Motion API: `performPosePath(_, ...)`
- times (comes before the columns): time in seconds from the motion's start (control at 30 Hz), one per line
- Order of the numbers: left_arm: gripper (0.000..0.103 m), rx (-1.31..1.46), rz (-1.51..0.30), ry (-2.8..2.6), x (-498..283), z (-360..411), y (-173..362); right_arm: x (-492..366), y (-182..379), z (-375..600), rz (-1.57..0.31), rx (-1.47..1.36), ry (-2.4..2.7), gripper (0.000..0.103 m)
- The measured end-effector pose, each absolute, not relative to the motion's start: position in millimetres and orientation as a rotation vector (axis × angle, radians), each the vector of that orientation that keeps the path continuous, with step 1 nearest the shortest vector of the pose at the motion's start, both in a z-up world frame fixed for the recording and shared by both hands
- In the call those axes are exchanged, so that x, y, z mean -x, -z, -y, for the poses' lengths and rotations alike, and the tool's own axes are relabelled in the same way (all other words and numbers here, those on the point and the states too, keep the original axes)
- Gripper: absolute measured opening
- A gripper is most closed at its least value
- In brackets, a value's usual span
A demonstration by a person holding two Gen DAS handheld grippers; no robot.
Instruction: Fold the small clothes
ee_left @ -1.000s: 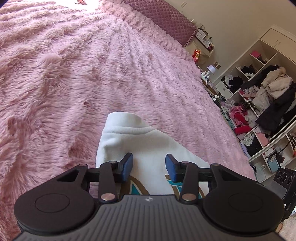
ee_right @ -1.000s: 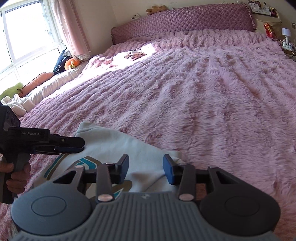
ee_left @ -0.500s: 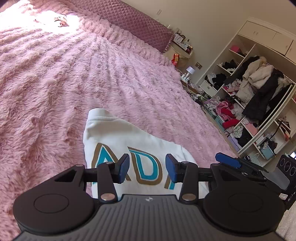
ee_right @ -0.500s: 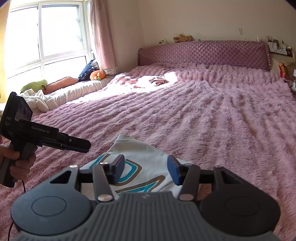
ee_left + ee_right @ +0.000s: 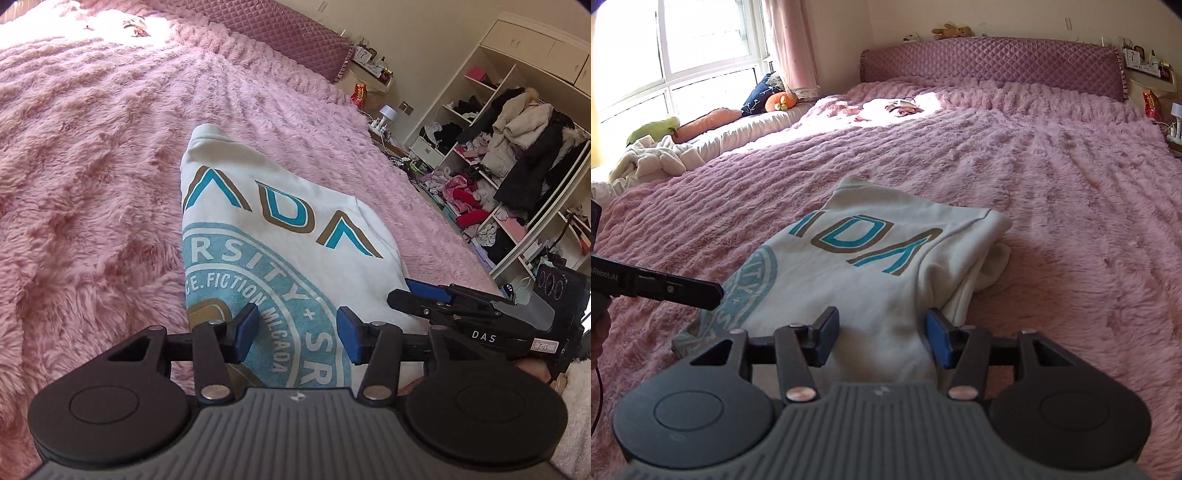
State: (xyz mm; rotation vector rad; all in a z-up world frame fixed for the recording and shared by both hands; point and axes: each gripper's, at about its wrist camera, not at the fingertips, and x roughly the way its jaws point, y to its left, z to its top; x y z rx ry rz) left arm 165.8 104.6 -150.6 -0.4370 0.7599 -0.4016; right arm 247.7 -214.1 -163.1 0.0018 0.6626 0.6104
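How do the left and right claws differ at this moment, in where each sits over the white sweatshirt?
The left claw sits over the round blue seal print on the white sweatshirt; the right claw sits over plain fabric near the layered side edge. Both are open, holding nothing, above the pink blanket.

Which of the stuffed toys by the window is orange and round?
The small pumpkin-like toy leaning against the dark blue cushion. The green toy and the long salmon one lie farther left along the sill.
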Motion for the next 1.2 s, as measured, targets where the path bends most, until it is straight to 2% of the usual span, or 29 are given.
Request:
performPosePath(0.1,0.052,0.428,-0.773,0.394,-168.3,-104.1,161.1,-254.9,176.5,224.5,-0.706,-0.077,-0.602,0.048)
performPosePath(0.37,0.052,0.320,-0.781,0.321,-162.6,-82.0,148.4,-257.3,178.6,222.4,-0.732,-0.100,-0.548,0.048)
performPosePath(0.5,0.063,0.288,-0.778,0.212,-146.4,-71.6,115.0,-243.9,153.5,218.7,-0.734,-0.095,-0.545,0.058)
performPosePath(0.63,0.076,0.251,-0.747,0.140,-117.2,-61.0,78.8,-215.7,113.1,212.6,-0.682,-0.041,-0.539,0.075)
performPosePath(0.73,0.078,0.256,-0.739,0.108,-95.1,-56.1,59.0,-192.0,82.2,208.2,-0.663,-0.027,-0.506,0.082)
performPosePath(0.97,0.083,0.242,-0.741,-0.011,-51.3,-45.3,34.6,-132.6,30.4,197.4,-0.657,0.001,-0.438,0.082)
performPosePath(1.2,0.087,0.253,-0.797,-0.073,-34.3,-40.7,33.8,-82.7,23.5,179.8,-0.646,0.058,-0.313,0.082)
